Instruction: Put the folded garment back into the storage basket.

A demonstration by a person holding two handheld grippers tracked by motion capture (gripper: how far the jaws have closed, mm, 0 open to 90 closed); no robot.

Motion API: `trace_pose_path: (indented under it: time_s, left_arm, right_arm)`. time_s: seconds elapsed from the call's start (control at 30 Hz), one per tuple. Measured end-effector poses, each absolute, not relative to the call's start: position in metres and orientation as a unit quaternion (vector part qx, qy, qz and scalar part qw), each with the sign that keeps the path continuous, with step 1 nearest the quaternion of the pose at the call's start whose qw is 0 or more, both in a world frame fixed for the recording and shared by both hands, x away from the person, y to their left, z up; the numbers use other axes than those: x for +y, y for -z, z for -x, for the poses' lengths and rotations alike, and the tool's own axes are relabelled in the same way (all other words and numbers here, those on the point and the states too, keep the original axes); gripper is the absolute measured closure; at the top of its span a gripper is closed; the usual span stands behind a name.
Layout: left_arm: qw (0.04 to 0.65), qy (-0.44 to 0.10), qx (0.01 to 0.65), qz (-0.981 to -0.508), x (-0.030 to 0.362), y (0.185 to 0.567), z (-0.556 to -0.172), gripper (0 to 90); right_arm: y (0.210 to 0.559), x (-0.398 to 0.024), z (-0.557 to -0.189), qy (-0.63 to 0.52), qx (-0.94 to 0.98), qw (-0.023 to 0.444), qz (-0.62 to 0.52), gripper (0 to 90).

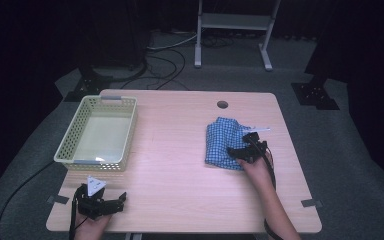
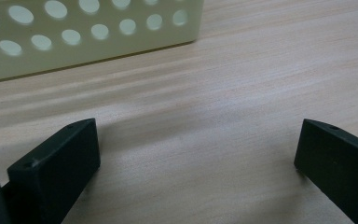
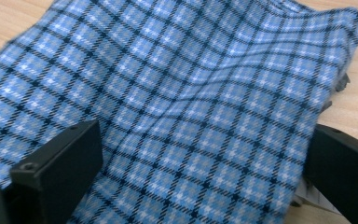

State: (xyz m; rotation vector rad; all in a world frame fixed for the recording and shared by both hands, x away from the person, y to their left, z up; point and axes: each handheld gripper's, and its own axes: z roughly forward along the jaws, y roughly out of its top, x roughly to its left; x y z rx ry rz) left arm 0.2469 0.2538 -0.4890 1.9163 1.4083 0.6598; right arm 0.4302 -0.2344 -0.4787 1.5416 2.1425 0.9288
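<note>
High view: a pale wooden table (image 1: 180,150) is set on grey carpet in a dark room, a cream basket (image 1: 99,132) at its left. Left gripper view: the left gripper (image 2: 196,154) is held apart over bare wood. Right gripper view: the right gripper (image 3: 205,177) is spread wide over the blue checked cloth (image 3: 182,102).

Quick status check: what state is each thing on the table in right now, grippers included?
Checked cloth: folded, lying flat on the table, not lifted.
Basket: upright, empty.
Right gripper: open, jaws over the cloth.
Left gripper: open, over bare table near the basket wall.
</note>
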Motion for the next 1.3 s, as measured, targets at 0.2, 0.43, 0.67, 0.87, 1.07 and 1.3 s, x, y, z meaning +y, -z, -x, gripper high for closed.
trace_pose_path:
  time_s: [0.2,0.43,0.67,0.87,1.07,1.3]
  left_arm:
    - [0.330,-0.252,0.539,-0.733,0.254,0.489,-0.247,0.0]
    - [0.330,-0.252,0.539,-0.733,0.254,0.489,-0.247,0.0]
    - [0.331,-0.253,0.538,-0.733,0.254,0.489,-0.246,0.0]
    - [0.331,-0.253,0.538,-0.733,0.254,0.489,-0.246,0.0]
    - [0.332,-0.253,0.538,-0.732,0.254,0.489,-0.246,0.0]
    - [0.331,-0.253,0.538,-0.733,0.254,0.489,-0.246,0.0]
  right_arm:
    - [0.474,-0.232,-0.425,-0.341,0.764,0.157,-0.525,26.1]
    - [0.471,-0.231,-0.426,-0.361,0.761,0.119,-0.526,56.9]
    - [0.471,-0.233,-0.424,-0.378,0.756,0.103,-0.524,68.8]
    - [0.465,-0.232,-0.421,-0.387,0.750,0.097,-0.528,70.3]
    - [0.449,-0.239,-0.414,-0.427,0.729,0.092,-0.528,73.1]
    - [0.417,-0.244,-0.406,-0.451,0.726,0.104,-0.509,75.3]
